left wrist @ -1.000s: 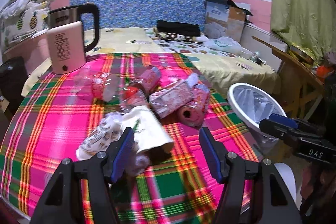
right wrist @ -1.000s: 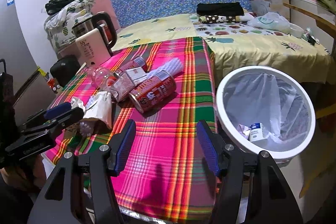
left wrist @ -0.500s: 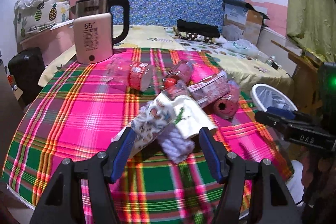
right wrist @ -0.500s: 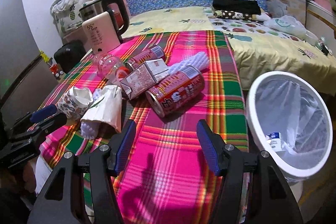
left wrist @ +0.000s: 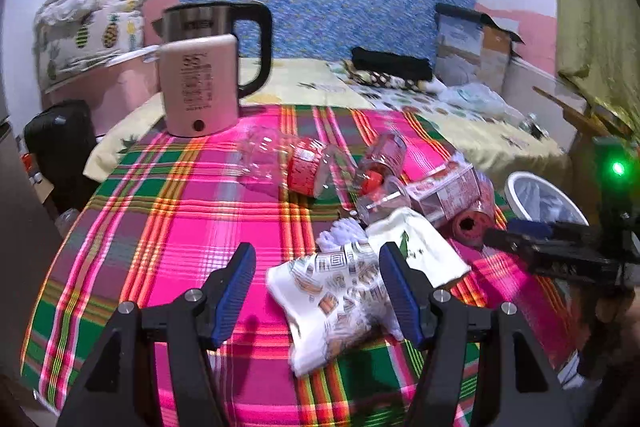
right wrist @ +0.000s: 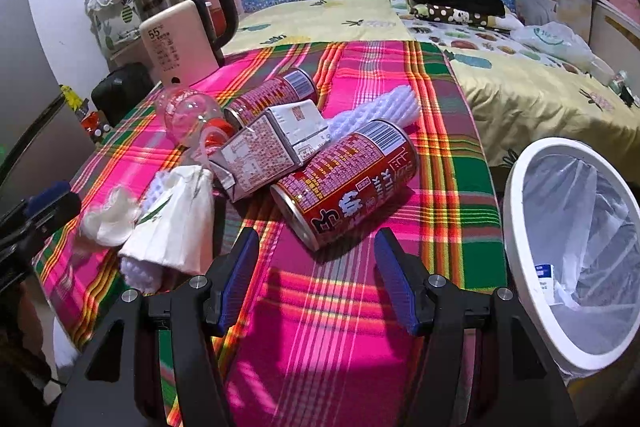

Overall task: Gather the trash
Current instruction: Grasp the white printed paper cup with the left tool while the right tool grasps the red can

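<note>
Trash lies heaped on the plaid tablecloth (left wrist: 168,239). A crumpled patterned paper cup (left wrist: 340,299) sits between the fingers of my left gripper (left wrist: 318,287), nearer the right pad; the jaws stand open and do not press on it. A white paper bag (left wrist: 416,247) lies just behind it. My right gripper (right wrist: 316,279) is open and empty, just short of a red drink can (right wrist: 348,179) lying on its side. Behind the can lie a milk carton (right wrist: 264,151), a second can (right wrist: 272,95), a clear bottle (right wrist: 192,115) and white foam netting (right wrist: 380,107).
A white bin (right wrist: 516,227) with a plastic liner stands off the table's right edge, a little trash inside. A pink kettle (left wrist: 200,83) stands at the table's far left. A bed with a yellow sheet (right wrist: 328,19) lies beyond. The left gripper's tip (right wrist: 48,203) shows at the left edge.
The left gripper has swung left and now frames the crumpled cup instead of the paper bag. The right gripper has shifted left from the bin and closer to the red can.
</note>
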